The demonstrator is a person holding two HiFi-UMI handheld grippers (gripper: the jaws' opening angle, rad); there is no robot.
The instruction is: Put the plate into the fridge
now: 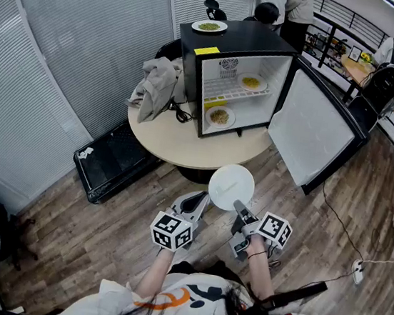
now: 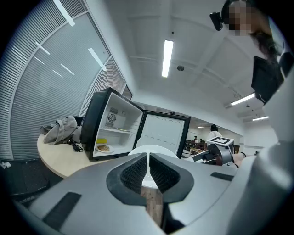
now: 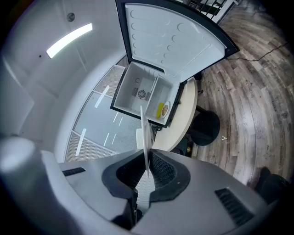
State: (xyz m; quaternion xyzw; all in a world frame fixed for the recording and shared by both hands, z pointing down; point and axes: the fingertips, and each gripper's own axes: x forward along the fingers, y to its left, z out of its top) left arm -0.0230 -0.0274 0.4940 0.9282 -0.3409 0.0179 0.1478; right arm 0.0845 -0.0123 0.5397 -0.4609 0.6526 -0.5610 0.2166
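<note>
An empty white plate [image 1: 231, 185] hangs in the air just in front of the round table [image 1: 177, 143], roughly level. My left gripper [image 1: 205, 196] is shut on its near left rim and my right gripper [image 1: 237, 206] is shut on its near right rim. In the left gripper view the plate [image 2: 154, 151] sits between closed jaws [image 2: 148, 170]. In the right gripper view the plate [image 3: 144, 133] appears edge-on in the shut gripper [image 3: 147, 167]. The black mini fridge [image 1: 194, 66] stands on the table with its door [image 1: 316, 129] swung open to the right.
Inside the fridge a plate of food [image 1: 252, 82] rests on the wire shelf and another [image 1: 220, 116] on the bottom. A third plate [image 1: 209, 26] lies on the fridge top. A grey garment [image 1: 156, 86] is left of the fridge. A black case [image 1: 114, 160] lies on the floor. People stand behind.
</note>
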